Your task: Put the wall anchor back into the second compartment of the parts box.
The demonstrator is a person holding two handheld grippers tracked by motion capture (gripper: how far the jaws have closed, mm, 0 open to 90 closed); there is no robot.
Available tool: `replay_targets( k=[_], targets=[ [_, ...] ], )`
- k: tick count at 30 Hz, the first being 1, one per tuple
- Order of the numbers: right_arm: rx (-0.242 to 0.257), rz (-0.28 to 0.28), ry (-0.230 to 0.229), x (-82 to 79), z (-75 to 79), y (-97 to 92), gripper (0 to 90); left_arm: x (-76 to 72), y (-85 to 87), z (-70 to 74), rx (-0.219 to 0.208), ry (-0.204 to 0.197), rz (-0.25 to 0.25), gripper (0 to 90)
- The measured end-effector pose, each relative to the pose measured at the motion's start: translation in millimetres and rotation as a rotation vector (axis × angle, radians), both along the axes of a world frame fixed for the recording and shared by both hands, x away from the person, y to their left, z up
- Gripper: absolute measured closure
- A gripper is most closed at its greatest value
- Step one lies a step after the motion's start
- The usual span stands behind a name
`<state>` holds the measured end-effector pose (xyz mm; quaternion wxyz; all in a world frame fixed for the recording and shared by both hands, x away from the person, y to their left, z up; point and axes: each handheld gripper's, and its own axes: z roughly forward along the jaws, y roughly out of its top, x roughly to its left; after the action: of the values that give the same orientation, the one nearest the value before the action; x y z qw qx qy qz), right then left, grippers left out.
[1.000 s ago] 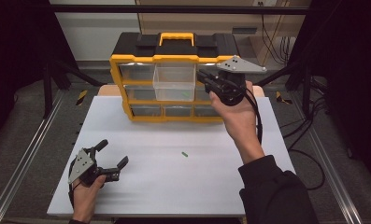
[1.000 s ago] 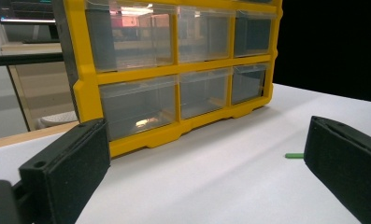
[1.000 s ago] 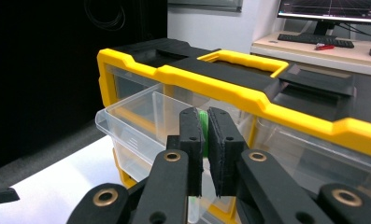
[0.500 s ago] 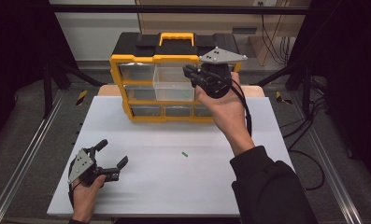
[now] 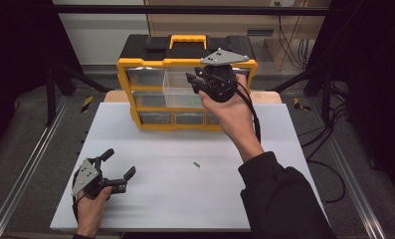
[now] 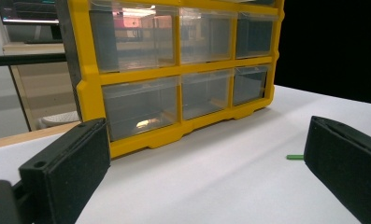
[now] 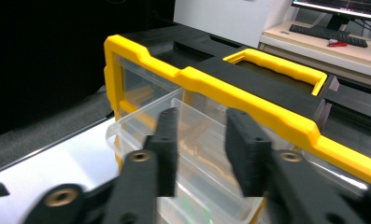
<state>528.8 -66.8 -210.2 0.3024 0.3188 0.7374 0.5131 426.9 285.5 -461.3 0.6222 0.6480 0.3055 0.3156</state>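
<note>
White tabletop (image 5: 264, 199) carries a yellow drawer cabinet (image 5: 135, 94); its clear middle drawer (image 5: 177, 89) stands pulled out, just below the right gripper (image 5: 194, 82), whose jaws have just been opening with nothing between them, while the left gripper (image 5: 119, 167) rests spread wide, a small green piece (image 5: 197, 164) well to its right

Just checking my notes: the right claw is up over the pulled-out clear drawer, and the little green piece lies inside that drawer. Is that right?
Not quite. The right claw is over the pulled-out clear drawer of the yellow organizer, but the little green piece lies on the white tabletop, out in front of the organizer. The high view shows it.
</note>
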Motion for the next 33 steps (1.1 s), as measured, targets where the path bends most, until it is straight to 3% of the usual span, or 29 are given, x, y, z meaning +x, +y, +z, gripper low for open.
replay_targets(
  k=[6,9,14,19,33],
  targets=[
    [-0.034,0.020,-0.017,-14.2,-3.5,-2.6,41.6,-0.7,-0.7,0.1,0.002,-0.002,0.000,0.3],
    [-0.051,0.012,-0.029,-22.0,-7.4,-5.1,29.0,-0.7,0.1,0.1,-0.005,-0.003,0.004,0.3],
    [-0.073,-0.013,-0.016,-32.1,-15.7,-11.2,16.4,-1.1,-0.3,0.2,-0.002,-0.003,0.003,0.2],
    [-0.075,-0.026,0.013,-37.3,-25.8,-22.7,9.7,-1.0,0.1,-0.2,0.003,-0.002,0.003,0.2],
    [-0.090,-0.033,0.078,-44.0,-58.5,-41.0,6.3,-3.1,-0.6,0.2,0.006,-0.004,0.008,0.2]
  ],
)
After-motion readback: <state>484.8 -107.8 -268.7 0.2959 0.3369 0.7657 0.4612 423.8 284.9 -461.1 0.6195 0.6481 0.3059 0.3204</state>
